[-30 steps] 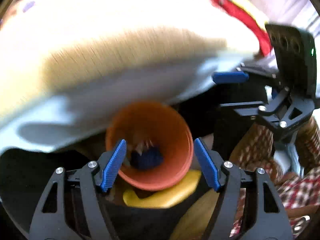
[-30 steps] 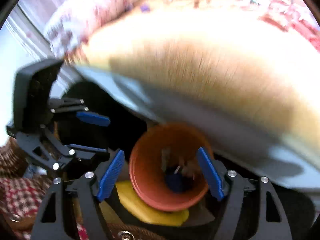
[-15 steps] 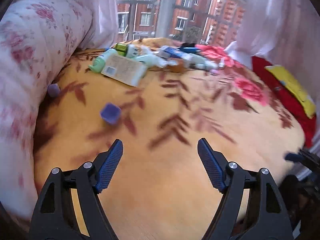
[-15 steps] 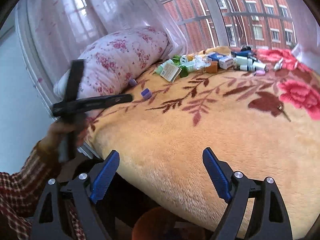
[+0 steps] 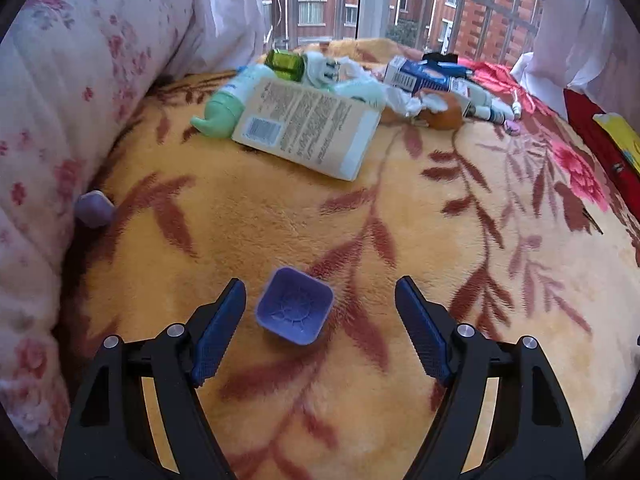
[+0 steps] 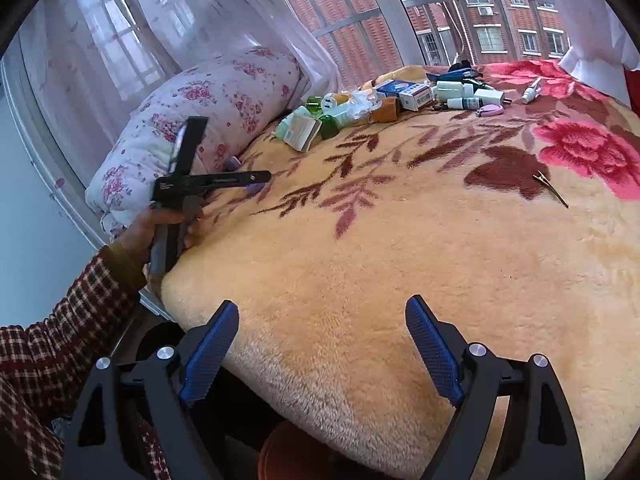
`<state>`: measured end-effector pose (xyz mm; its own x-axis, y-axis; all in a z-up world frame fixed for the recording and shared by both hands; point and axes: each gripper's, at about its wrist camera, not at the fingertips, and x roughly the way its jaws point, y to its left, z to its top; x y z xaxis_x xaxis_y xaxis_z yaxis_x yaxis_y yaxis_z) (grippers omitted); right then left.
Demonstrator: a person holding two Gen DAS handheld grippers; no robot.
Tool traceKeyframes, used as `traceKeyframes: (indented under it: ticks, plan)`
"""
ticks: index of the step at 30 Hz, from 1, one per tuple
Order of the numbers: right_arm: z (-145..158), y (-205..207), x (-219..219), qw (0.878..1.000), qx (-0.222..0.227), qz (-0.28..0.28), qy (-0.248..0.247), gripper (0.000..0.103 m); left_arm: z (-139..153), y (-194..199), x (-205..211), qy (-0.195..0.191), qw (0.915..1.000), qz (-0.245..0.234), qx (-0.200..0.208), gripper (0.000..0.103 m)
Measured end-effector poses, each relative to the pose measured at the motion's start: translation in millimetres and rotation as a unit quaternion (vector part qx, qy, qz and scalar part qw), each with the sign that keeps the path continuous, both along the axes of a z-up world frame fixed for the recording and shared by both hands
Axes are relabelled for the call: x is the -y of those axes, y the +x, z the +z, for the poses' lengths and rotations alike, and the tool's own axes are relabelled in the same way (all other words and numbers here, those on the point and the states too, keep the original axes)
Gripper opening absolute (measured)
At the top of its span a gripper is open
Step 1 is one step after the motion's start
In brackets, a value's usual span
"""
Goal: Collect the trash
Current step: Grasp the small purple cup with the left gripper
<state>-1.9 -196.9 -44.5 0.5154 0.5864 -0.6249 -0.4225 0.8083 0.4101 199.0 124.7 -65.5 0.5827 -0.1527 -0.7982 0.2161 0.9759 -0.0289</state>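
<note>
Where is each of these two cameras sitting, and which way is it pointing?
Left wrist: on the left gripper, low over the blanket, facing the purple cup and the clutter by the window; only its open fingers show.
Right wrist: on the right gripper at the bed's edge, facing across the blanket; the left hand and plaid sleeve show.
Shared: blanket, pillow, box, clutter.

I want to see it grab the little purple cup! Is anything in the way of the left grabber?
Nothing visible is. The little purple cup lies on the yellow blanket right ahead of the open left gripper, nearer its left finger. The box and bottles lie farther back.
</note>
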Motion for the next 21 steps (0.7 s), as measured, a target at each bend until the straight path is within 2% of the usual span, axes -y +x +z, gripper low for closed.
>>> traceKeyframes:
  ticks: [2,3,6,9,15,21]
  plan:
    - [2.3,0.3,-0.8,1.000,0.005,0.004,0.005,0.084,-3.5,3.1,-0.2,0.002,0.9999,0.007,-0.010,0.042]
    - [3.5,0.8,-1.4,1.000,0.007,0.006,0.005,0.084,-5.4,3.4,-1.6,0.001,0.9997,0.017,-0.016,0.037]
    - [7.7,2.5,-3.4,1.000,0.014,0.010,0.005,0.084,-3.5,-5.2,-3.9,-0.008,0.9992,0.036,-0.014,0.037]
    - [10.8,7.3,-2.9,1.000,0.017,0.010,0.005,0.085,4.6,-18.1,-2.5,-0.031,0.9989,0.034,-0.006,0.037]
    - [14.8,33.6,7.9,1.000,0.015,-0.007,-0.008,0.085,27.1,-57.7,31.7,-0.057,0.9981,-0.005,0.021,0.037]
    - [25.0,91.6,28.3,0.998,0.026,-0.044,-0.043,0.085,30.8,-88.6,76.4,-0.092,0.9939,-0.047,0.040,0.037]
